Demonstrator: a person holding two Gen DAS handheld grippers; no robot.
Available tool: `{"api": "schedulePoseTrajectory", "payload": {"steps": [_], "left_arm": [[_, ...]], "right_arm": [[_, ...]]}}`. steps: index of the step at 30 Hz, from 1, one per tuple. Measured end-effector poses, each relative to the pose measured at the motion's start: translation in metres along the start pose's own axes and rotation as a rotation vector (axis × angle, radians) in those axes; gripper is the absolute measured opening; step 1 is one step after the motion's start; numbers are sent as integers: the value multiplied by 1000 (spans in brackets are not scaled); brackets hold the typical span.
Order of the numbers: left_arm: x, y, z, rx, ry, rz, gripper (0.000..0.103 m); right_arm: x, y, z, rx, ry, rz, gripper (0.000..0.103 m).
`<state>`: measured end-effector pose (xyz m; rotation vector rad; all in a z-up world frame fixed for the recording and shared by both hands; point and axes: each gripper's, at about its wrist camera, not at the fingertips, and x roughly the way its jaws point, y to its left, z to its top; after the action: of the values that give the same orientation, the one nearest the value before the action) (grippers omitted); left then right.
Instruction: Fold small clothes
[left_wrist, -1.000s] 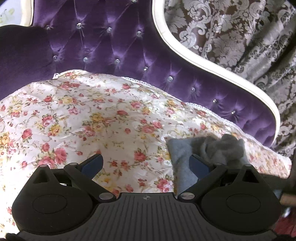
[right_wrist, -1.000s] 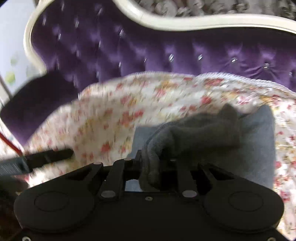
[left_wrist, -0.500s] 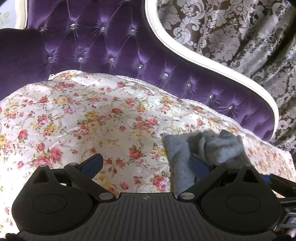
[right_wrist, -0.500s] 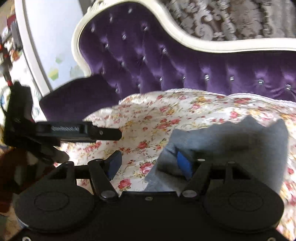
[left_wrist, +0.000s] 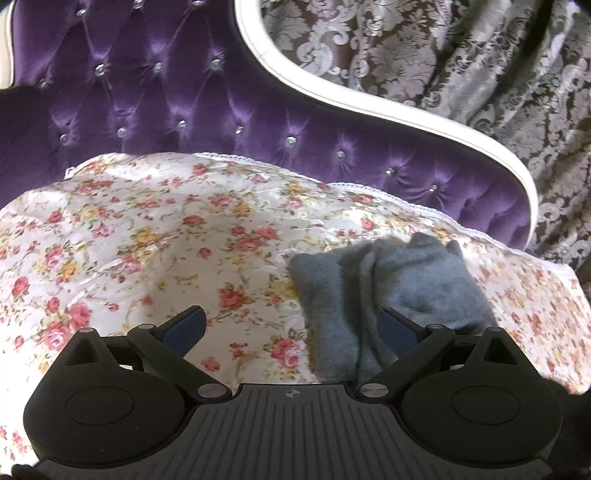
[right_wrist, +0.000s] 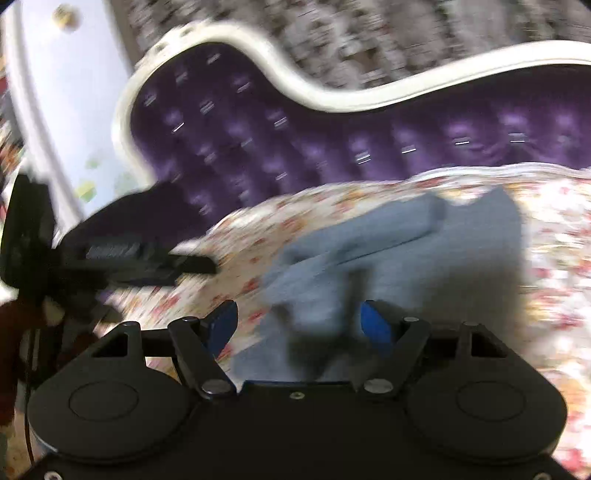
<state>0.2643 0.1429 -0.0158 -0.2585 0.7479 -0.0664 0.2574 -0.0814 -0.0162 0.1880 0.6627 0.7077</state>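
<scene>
While the purple tufted sofa fills the far left of the left wrist view, its seat is draped with a floral cover, which gives a flat, clean bed for the folding; over that cover the left gripper hangs with its jaws wide apart and nothing between them except bare floral cloth, its right finger lying over the near edge of the grey garment; it appears to be kept clear so that it does not drag the fabric. Further right, the garment rests in a compact, roughly squared bundle on the right part of the cover, near the lace edge and the sofa's white frame, with a patterned curtain behind. From the blurred right wrist view, the left gripper shows as a dark bar at the left, well apart from the garment; the right gripper is opening its jaws, with a fold of grey cloth lying between the blue pads but not pinched. Judging by this, a fold is being laid down and released.
</scene>
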Motion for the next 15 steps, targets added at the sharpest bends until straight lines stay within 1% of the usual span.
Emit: {"api": "schedulePoseTrajectory", "payload": {"steps": [4,6,8,10,12,15], "left_arm": [[2,-5,-2,22,-2,-12,100],[4,-8,-3,33,0,-20,100],[6,-11,-5,45,5,-27,100],[9,-15,-7,58,14,-31,100],[11,-18,-8,71,22,-35,100],[12,-20,-11,85,33,-33,100]], "right_arm": [[29,34,-13,-147,107,113,77],[31,44,-18,-211,138,164,77],[24,47,-22,-255,153,187,77],[13,43,-19,-267,163,180,77],[-2,33,-12,-256,152,162,77],[-23,10,6,-214,112,95,77]]}}
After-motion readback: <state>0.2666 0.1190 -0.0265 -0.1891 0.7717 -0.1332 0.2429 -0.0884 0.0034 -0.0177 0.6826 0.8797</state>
